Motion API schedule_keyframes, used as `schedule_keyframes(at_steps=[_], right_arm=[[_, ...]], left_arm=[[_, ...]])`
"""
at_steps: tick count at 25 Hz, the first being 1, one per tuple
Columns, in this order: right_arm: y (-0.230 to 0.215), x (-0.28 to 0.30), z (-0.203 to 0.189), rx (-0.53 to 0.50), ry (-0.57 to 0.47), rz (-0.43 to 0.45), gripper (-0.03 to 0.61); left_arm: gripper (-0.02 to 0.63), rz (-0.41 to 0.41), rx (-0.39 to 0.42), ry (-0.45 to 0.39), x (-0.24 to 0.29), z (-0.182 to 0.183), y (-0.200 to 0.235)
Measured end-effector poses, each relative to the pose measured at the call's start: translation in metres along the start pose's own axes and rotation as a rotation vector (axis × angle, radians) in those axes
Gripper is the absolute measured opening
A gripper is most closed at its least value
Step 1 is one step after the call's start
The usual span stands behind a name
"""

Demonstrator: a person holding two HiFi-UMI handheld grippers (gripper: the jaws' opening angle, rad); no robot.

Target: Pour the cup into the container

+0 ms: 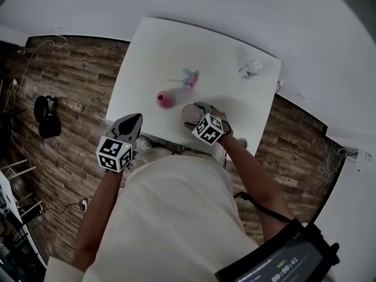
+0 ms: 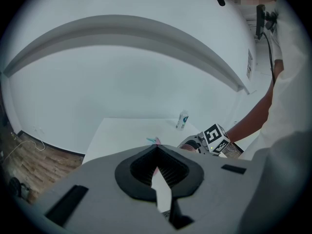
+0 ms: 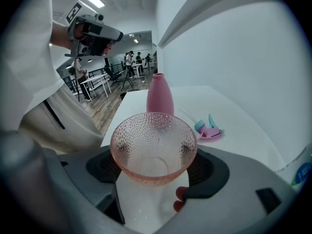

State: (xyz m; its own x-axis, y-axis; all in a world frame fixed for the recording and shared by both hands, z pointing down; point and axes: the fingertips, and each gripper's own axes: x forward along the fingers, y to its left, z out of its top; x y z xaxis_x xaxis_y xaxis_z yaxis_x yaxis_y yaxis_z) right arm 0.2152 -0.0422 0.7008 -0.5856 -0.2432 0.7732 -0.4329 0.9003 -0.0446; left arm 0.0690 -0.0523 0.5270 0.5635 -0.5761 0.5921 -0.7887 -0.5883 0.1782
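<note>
Two grippers, one busy: right gripper point(image 3: 153, 177) clamped on pink dimpled glass cup point(image 3: 153, 147), mouth up, near front edge of white table point(image 1: 153, 51). Tall pink plastic bottle point(image 3: 160, 97) stands just beyond cup; pink-and-teal spray head point(image 3: 209, 129) lies further back. Left gripper point(image 2: 156, 149) jaws together, nothing between, off table's front left edge. Small white bottle point(image 1: 251, 69) at far corner
</note>
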Motion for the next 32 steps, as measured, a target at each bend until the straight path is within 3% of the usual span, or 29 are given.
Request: schedule_keyframes(at_steps=[25,28,32], right_arm=[[-0.007,0.011,-0.033,-0.02,-0.008,-0.017,0.379],[-0.008,0.009,-0.03,0.024,-0.039,-0.004,0.441],[-0.015,-0.005,-0.017,0.028,-0.103,-0.037,0.449]], left_arm=[[0.009,0.02,-0.017,-0.002,0.007,-0.011,-0.004],[0.009,0.02,-0.025,-0.006,0.009,-0.011,-0.005],[0.009,0.02,-0.033,-0.015,0.011,-0.011,-0.006]])
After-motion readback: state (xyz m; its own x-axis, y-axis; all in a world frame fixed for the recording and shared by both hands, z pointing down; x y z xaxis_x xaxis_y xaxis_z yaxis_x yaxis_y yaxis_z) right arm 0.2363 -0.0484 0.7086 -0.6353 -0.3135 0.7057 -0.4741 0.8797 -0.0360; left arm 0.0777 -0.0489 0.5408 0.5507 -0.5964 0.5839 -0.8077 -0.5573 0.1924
